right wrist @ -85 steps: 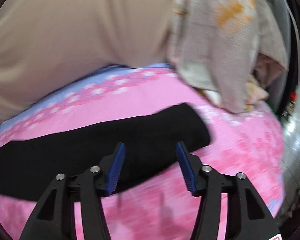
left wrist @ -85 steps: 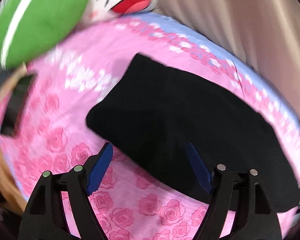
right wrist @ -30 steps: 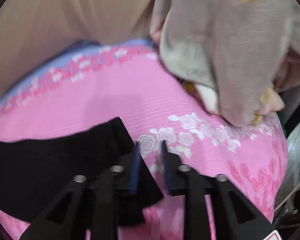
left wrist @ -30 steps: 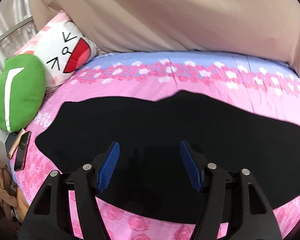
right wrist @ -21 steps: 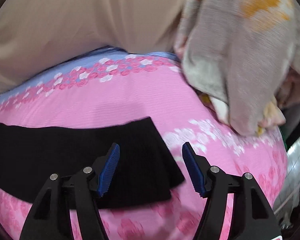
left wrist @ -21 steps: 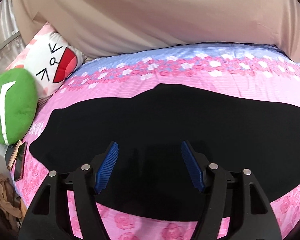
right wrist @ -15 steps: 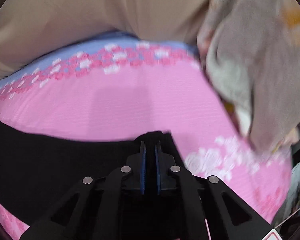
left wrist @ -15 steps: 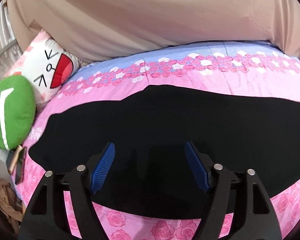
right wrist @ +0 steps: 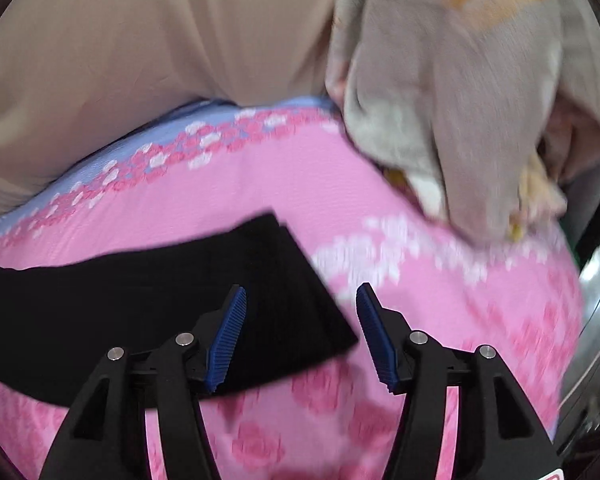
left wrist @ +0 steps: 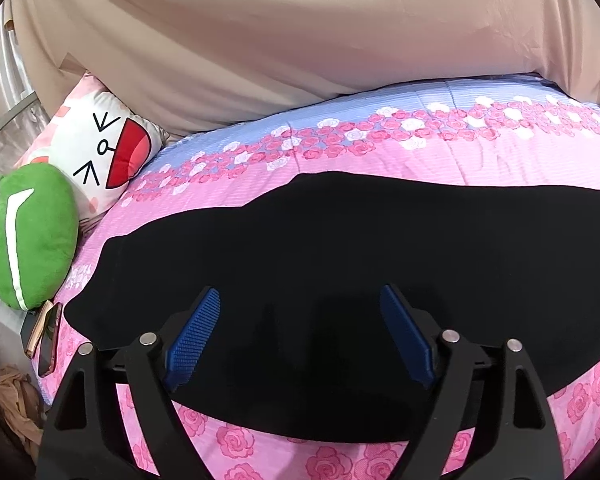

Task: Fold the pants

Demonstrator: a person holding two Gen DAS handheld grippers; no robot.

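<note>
Pink rose-print bedspread (left wrist: 380, 168), black pants (left wrist: 340, 264) laid flat along it.
I see my left gripper (left wrist: 300, 332) over the middle of the pants, jaws wide and opening, nothing pinched. My right gripper (right wrist: 300, 332) hangs above the pants' end (right wrist: 292, 288), jaws opening, cloth below but not gripped. Green cushion (left wrist: 32, 236), cartoon-face pillow (left wrist: 104, 156) and a phone (left wrist: 48, 340) sit at the bed's left edge; crumpled blanket (right wrist: 460, 100) at right.
</note>
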